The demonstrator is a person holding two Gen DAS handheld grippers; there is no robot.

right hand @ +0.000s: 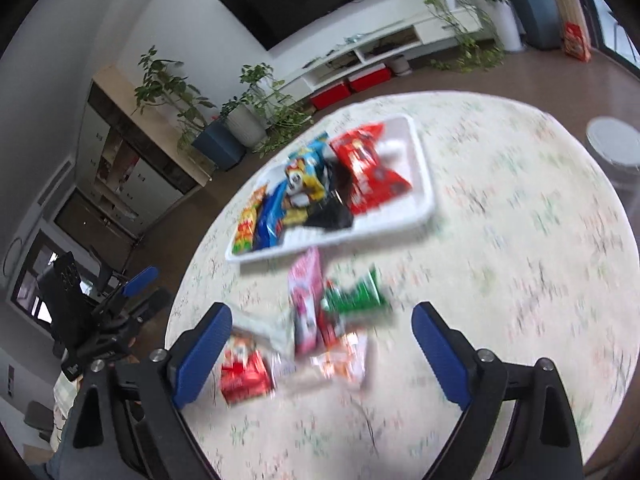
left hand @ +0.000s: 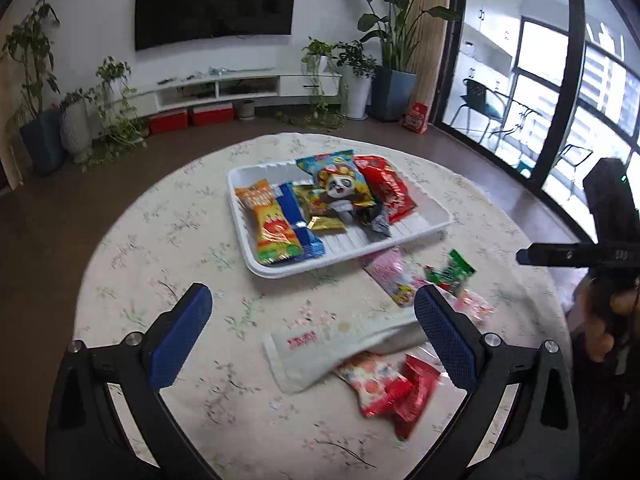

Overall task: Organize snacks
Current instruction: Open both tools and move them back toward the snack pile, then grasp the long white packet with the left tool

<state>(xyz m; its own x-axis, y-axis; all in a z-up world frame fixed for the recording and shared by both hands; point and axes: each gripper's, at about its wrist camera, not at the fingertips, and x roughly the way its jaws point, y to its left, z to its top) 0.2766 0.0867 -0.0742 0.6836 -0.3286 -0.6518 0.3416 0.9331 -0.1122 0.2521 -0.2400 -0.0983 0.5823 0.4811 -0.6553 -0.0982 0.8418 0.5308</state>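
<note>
Left wrist view: left gripper [left hand: 314,314] wide open, empty; long white soft wrapper [left hand: 320,346] between the jaws, white ribbed plastic tray [left hand: 438,216] of snacks beyond.

Right wrist view, blurred: right gripper [right hand: 322,338] wide open, empty; pink flat packet [right hand: 306,300] between the jaws. Best picked singly, pinched mid-packet, released over bare tray floor.

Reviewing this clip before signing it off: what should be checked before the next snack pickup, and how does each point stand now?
1. Left gripper open and empty: ok.
2. Right gripper open and empty: ok.
3. White tray has bare room at its near right corner: ok.
4. Loose snacks still on the table, such as the pink packet and green packet: ok, work remains.
5. White packet lies free of the others: not ok, it overlaps a red-and-white packet.
6. Right wrist view sharp enough to aim: not ok, blurred.
</note>
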